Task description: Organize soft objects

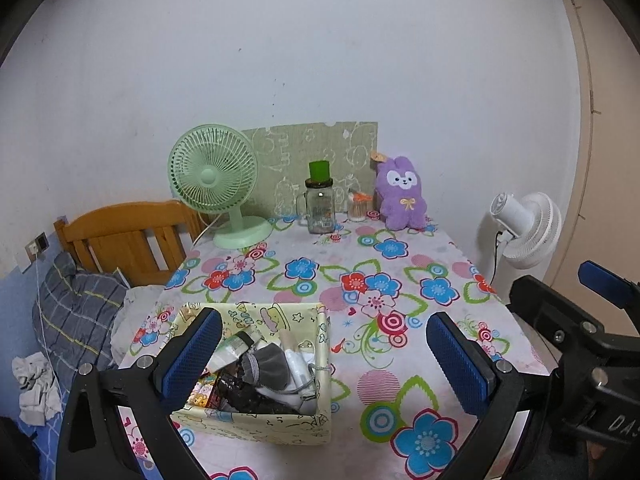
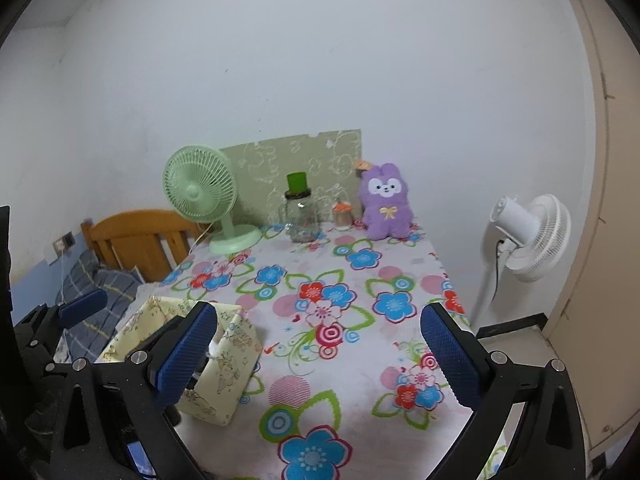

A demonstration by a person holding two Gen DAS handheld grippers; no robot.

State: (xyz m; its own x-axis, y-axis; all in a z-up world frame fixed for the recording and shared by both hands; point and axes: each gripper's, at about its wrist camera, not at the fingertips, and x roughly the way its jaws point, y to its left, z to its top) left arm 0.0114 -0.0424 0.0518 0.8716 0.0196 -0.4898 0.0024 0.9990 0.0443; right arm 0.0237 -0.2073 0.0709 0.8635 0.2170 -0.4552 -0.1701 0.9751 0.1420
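A purple plush rabbit (image 1: 402, 194) (image 2: 385, 208) sits upright at the far end of the flowered table (image 1: 400, 360), against the wall. Near the front left stands a pale yellow fabric box (image 1: 256, 420) (image 2: 224, 376) holding grey and white soft items and packets. My left gripper (image 1: 324, 356) hovers open over the box's right side, with nothing between its blue pads. My right gripper (image 2: 320, 348) is wide open above the table's middle, empty, to the right of the box. The right gripper also shows at the right edge of the left wrist view.
At the back stand a green desk fan (image 1: 214, 184), a glass jar with a green lid (image 1: 319, 204), a small cup (image 1: 357, 206) and a patterned board (image 1: 312, 160). A white floor fan (image 1: 528, 228) is right of the table. A bed with a wooden headboard (image 1: 120, 236) lies left.
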